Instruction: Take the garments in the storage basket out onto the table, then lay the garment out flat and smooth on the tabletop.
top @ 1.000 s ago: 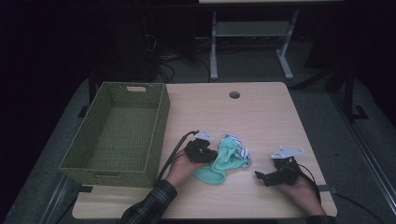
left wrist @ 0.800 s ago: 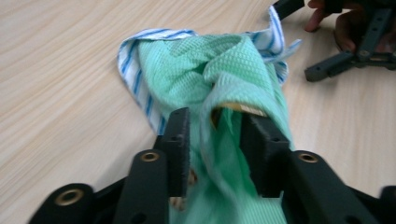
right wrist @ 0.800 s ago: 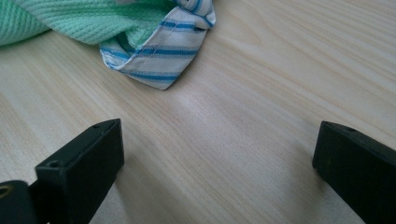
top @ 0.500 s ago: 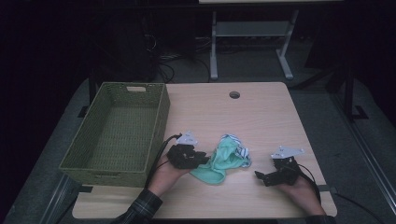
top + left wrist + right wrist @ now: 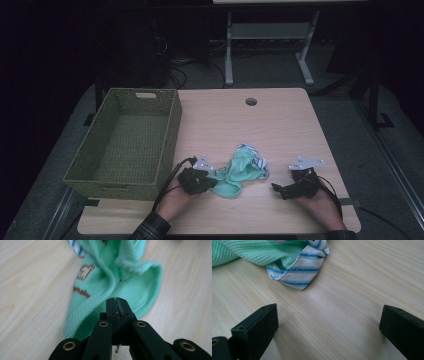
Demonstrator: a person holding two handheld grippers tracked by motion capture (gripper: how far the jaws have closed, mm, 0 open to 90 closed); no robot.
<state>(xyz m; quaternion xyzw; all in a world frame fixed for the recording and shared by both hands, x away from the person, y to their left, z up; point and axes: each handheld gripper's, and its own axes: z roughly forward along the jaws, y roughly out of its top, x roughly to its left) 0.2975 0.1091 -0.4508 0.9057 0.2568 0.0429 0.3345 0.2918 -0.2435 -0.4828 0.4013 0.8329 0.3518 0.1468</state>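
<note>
Cloth (image 5: 239, 172) lay on the surface (image 5: 280, 130) between both tools, basket (image 5: 125, 140) at left | left tool (image 5: 117, 305) view: jaws together, pinching the green cloth's (image 5: 112, 282) edge | right tool (image 5: 327, 322) view: jaws wide apart, striped piece (image 5: 299, 272) just beyond.

Wooden table (image 5: 280, 125): wicker basket (image 5: 125, 140), green garment (image 5: 239, 172).

Left tool (image 5: 212, 183) jaws pressed together, right tool (image 5: 276, 188) jaws apart, apparently resting low

Dim lab or office workroom, I reckon.
I see a wooden desk (image 5: 280, 130) with cable hole (image 5: 251, 101) (cables (image 5: 175, 65) tangled behind), grey carpet (image 5: 345, 115).
</note>
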